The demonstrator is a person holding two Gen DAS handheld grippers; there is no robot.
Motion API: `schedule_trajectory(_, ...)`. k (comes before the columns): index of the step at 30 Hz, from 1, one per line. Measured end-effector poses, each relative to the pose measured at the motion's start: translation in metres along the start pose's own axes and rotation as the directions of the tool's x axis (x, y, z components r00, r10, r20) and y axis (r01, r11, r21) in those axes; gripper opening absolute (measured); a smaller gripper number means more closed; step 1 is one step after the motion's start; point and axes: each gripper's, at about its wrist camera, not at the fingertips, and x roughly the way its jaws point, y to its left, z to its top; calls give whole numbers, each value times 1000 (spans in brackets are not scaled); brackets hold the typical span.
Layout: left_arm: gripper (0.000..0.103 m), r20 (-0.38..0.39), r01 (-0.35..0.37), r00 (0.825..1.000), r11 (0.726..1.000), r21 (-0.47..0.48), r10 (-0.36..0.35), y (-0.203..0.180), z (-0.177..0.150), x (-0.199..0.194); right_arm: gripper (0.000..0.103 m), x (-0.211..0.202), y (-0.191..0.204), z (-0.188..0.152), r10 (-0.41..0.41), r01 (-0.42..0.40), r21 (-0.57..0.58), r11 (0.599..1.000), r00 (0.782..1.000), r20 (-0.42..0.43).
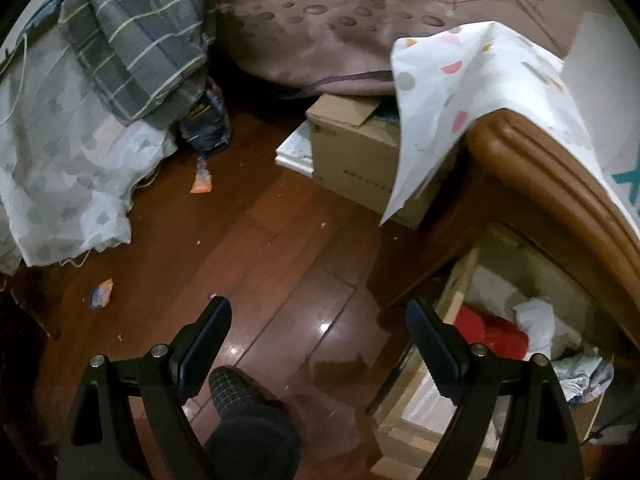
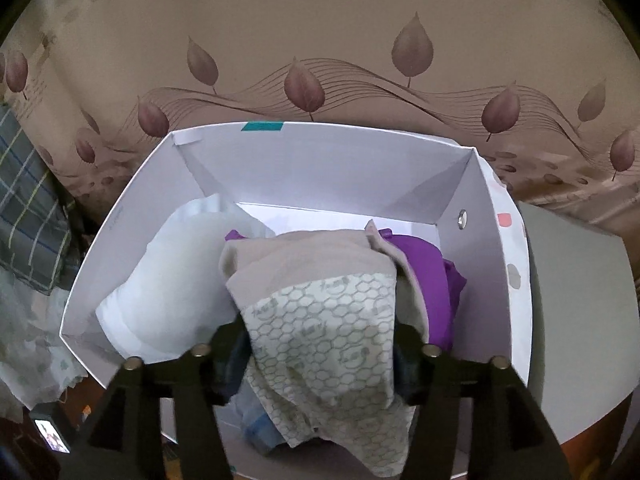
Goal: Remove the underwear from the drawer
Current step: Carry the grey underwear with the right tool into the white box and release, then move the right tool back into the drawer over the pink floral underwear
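Soft underwear draped between the right jaws over a white box; more lay in the open drawer.

On the left, the left gripper (image 1: 319,334) hung over the wooden floor (image 1: 240,240) with its jaws spread wide and nothing between them; just to its right the open drawer (image 1: 460,276) held a red garment (image 1: 496,334) and crumpled white pieces. In the right wrist view, the right gripper (image 2: 320,350) had the patterned beige underwear (image 2: 320,312) between its jaws, which stood partly apart; whether the pads pressed the cloth could not be told. It hung over the white box (image 2: 328,152), beside a white garment (image 2: 172,276) and a purple one (image 2: 432,276). The cloth looked light, limp and hard to damage, likely to sag and slip; a bunched fold or the waistband would probably give the surest hold.
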Motion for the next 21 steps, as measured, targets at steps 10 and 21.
schedule_trajectory(10,87,37,66,997,997,41,-68,-15,-1,-9,71,-63,-9,-5,35,-33,-13,999,992,119)
schedule_trajectory(21,87,22,59,998,997,47,-60,-15,1,-7,71,-85,-29,-112,189,-199,-208,958,980,-66)
